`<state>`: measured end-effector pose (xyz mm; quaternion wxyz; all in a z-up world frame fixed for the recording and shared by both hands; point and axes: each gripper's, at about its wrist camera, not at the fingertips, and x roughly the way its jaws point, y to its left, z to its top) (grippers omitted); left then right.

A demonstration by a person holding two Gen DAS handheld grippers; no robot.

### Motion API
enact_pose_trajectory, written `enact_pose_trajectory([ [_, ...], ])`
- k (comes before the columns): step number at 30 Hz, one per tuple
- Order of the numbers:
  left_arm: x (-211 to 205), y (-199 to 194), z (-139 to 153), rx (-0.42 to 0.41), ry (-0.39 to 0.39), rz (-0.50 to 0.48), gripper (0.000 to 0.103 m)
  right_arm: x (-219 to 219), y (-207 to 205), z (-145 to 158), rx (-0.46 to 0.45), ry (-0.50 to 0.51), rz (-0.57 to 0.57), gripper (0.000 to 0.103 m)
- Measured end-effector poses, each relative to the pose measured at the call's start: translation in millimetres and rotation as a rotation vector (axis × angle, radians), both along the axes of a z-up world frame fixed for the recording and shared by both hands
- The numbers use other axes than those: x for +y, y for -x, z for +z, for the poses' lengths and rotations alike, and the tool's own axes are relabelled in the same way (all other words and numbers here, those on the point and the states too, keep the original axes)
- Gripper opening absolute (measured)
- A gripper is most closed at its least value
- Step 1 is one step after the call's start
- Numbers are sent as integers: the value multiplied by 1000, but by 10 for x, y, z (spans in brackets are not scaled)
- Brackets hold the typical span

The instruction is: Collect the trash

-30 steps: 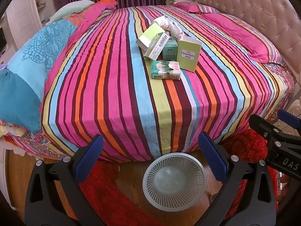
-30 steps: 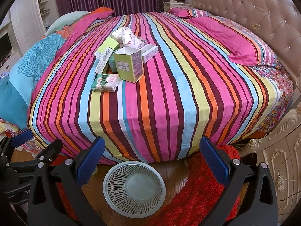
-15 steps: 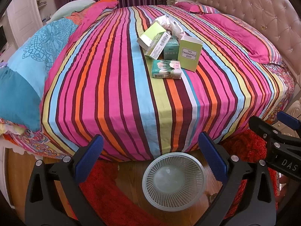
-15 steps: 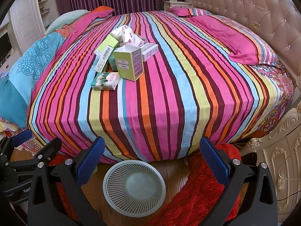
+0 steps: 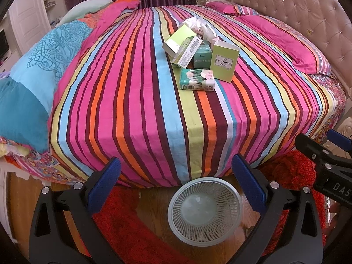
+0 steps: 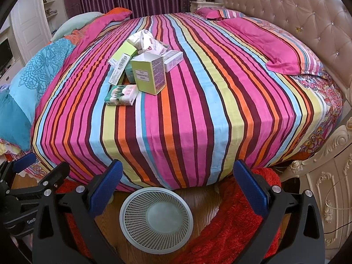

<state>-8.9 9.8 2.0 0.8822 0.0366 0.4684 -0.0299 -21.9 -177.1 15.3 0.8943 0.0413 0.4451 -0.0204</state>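
The left gripper hangs with its jaws spread wide and nothing between them; the right gripper is likewise spread and empty. Both are above a white mesh basket that stands on the wooden floor at the foot of the striped bed. The trash lies in a cluster well up on the bedspread: a green carton standing upright, a tissue pack lying flat just in front of it, smaller boxes and a crumpled wrapper behind
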Motion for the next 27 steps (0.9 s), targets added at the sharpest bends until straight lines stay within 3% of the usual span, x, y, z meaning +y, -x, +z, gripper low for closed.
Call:
enact_pose_trajectory([
  [27,31,-73,-159,25,18,10,97,19,-32,-112,21,7,32,97],
])
